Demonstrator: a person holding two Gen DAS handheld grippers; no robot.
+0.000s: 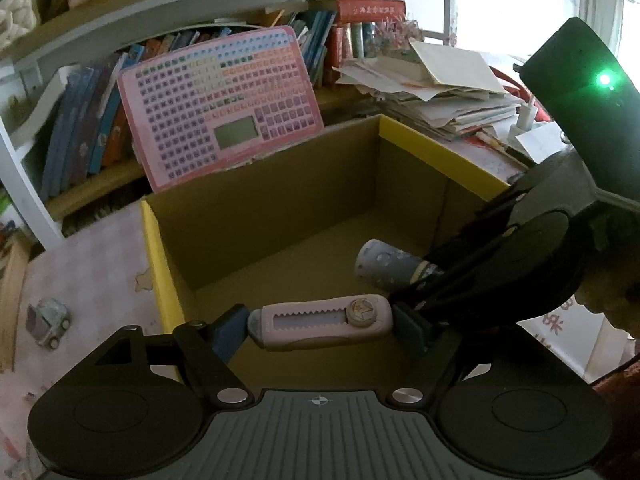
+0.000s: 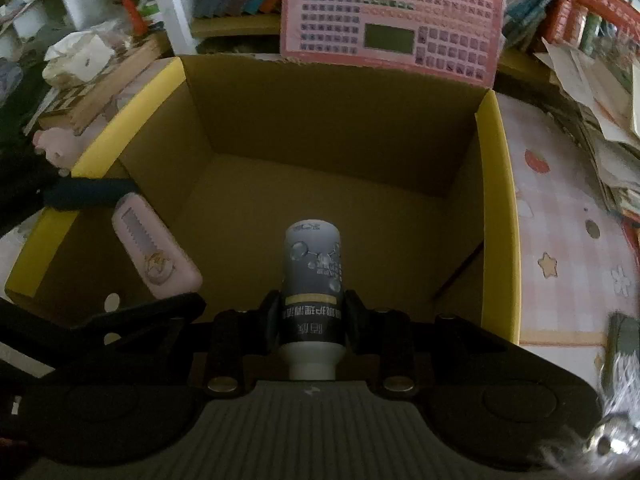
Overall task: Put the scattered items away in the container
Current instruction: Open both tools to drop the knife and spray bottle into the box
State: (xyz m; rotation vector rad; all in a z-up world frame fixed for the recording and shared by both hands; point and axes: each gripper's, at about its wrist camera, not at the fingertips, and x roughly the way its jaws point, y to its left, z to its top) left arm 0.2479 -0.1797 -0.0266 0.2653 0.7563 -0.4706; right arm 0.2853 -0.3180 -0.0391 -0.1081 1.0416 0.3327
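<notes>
Two tongs over the cardboard box [image 2: 340, 128] | left tongs [image 1: 320, 322] span the pink utility knife [image 1: 320, 322] lengthwise, right tongs [image 2: 312, 308] clamp the grey bottle [image 2: 312, 272] at six o'clock | risk: crowded releases may knock tongs together, and the knife's end-to-end grip could slip.

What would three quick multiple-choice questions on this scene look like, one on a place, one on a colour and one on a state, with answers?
1. Where is the pink utility knife?
A. on the bookshelf
B. between the left gripper's fingers, above the cardboard box
C. on the tablecloth

2. What colour is the box's outside?
A. yellow
B. red
C. white

3. How is the right gripper?
A. open and free
B. out of view
C. shut on the grey bottle

Answers: 1 B, the knife spans both pads over the box floor. 2 A, the outer faces at the rims show yellow. 3 C, both fingers press the bottle's sides.
</notes>
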